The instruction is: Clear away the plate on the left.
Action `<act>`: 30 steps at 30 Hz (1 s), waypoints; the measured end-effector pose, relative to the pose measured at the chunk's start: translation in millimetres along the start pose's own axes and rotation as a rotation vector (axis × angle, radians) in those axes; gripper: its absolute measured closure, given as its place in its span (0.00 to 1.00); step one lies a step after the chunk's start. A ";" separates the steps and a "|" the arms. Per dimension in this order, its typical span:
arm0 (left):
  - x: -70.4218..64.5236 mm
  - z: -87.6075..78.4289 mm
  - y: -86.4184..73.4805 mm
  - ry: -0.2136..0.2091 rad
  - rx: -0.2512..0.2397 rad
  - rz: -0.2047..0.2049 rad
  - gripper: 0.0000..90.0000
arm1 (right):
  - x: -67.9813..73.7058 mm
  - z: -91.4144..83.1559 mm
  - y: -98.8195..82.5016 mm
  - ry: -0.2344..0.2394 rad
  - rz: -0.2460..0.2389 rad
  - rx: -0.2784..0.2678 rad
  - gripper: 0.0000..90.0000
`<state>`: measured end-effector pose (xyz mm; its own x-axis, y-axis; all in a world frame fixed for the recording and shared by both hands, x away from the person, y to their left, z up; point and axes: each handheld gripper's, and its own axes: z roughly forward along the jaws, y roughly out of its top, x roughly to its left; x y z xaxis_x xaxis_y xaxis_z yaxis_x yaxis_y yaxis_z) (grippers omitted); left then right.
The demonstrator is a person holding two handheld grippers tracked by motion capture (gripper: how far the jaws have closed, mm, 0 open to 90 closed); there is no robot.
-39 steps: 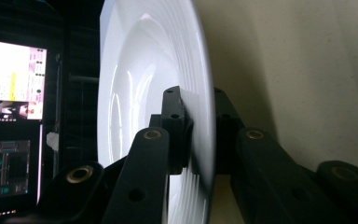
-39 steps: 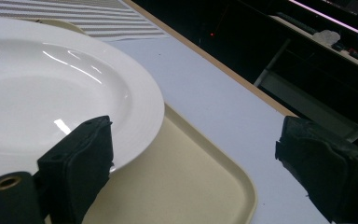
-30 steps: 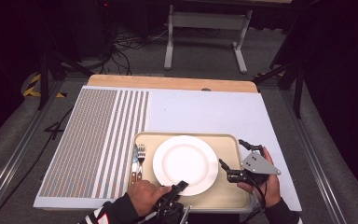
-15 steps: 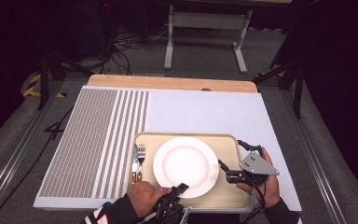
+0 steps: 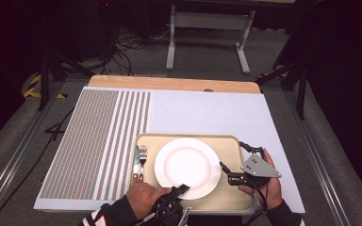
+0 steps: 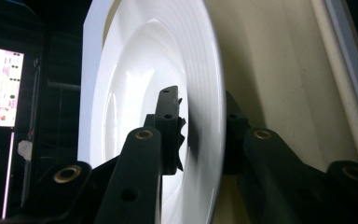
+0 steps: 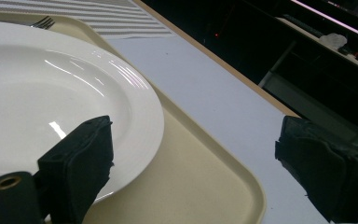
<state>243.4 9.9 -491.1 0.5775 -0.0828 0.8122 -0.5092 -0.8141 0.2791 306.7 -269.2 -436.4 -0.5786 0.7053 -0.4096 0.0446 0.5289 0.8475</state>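
A round white plate [image 5: 186,167] lies in the middle of a beige tray [image 5: 227,147] near the table's front edge. My left gripper [image 5: 179,190] reaches in from the bottom and straddles the plate's near rim [image 6: 214,140]. One jaw is over the plate's inside and the other is under the rim. The left gripper's [image 6: 200,116] jaws have just been opening, and a dark gap shows between the inner pad [image 6: 170,126] and the rim. My right gripper [image 5: 233,157] stands open over the tray's right side with nothing held. Its [image 7: 193,135] one jaw hovers over the plate's right edge.
A fork [image 5: 143,155] and a knife [image 5: 136,159] lie on the tray left of the plate. A striped mat [image 5: 103,136] covers the table's left part. The pale tabletop [image 5: 207,113] stretches behind the tray. A metal stand [image 5: 207,28] is on the floor beyond.
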 end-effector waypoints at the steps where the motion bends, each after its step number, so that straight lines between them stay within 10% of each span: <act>1: -0.1 -0.1 -0.1 -0.005 -0.001 -0.001 0.84 | -0.2 0.5 -0.4 0.002 0.003 0.002 0.13; 30: 11.7 -12.8 -6.6 -0.107 -0.137 -0.183 0.60 | 1.7 1.4 -0.1 0.025 0.005 0.006 0.13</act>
<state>245.3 21.8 -476.9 0.7286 -0.0072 0.6849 -0.4672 -0.7365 0.4892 306.8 -267.4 -437.6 -0.5985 0.6960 -0.3967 0.0521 0.5280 0.8477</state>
